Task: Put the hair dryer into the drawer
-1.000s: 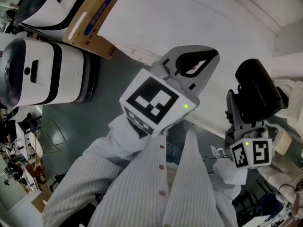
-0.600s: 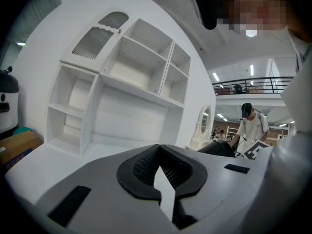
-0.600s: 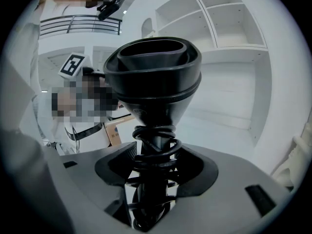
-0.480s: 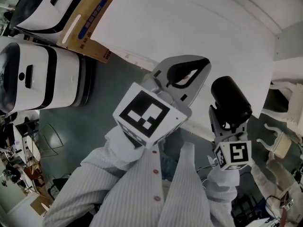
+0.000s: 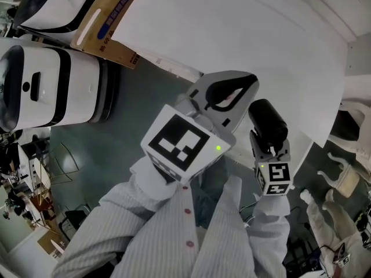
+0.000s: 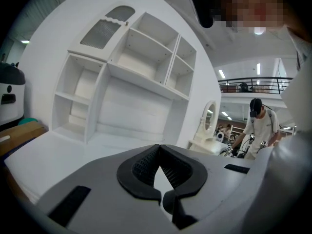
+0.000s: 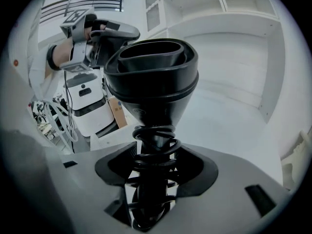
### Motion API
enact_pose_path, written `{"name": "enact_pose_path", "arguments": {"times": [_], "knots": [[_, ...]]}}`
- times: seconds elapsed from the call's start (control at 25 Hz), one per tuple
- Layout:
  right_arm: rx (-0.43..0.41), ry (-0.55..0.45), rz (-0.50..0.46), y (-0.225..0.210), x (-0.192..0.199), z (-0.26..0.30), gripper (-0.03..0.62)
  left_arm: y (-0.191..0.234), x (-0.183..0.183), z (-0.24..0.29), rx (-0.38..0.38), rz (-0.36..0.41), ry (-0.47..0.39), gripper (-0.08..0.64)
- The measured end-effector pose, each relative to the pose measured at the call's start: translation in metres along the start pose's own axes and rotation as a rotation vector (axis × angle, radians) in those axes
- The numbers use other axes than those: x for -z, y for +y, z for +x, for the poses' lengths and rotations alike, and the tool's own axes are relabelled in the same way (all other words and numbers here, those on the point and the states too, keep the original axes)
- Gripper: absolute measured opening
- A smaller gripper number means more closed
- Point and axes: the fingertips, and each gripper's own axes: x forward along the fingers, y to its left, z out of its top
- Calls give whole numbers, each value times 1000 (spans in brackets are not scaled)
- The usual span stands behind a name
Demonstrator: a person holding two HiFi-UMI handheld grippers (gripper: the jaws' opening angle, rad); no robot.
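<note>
1. While carrying it clear of every surface, grips the hair dryer point(image 7: 152, 74) in the right claw point(image 7: 153, 167), clamped round the handle and the coiled cord point(image 7: 156, 152) wound on it, nozzle pointing away from the claw.
2. Holds it near the front edge of the white bench point(image 5: 243, 33), touching nothing else.
3. Holds the left claw point(image 6: 158, 165) clenched on nothing, tips together, raised just beside the dryer and aimed at the shelf unit point(image 6: 122, 77) at the back of the bench.
4. Reads as the carrying step: picked up, not yet stowed.
5. Shows no drawer in any view; possibly sits under the bench's front edge, hidden behind the 2 claws and the sleeves point(image 5: 168, 230).
6. Calls next for finding that drawer and pulling it open with the free left claw if shut. Then calls for lowering the dryer in steadily, minding the cord against the drawer rim, and letting go only once the dryer rests inside.
</note>
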Motion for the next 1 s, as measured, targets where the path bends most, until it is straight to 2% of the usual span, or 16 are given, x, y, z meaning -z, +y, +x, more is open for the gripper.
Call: {"name": "enact_pose_path", "arguments": {"times": [0.36,1.0], "knots": [[-68,135,-69,6,55,44,232,9,23,4,-27,-14,36,11],[-163,346,-142,8,120,88,233,11,51,16,-36,-38,72,11]]}}
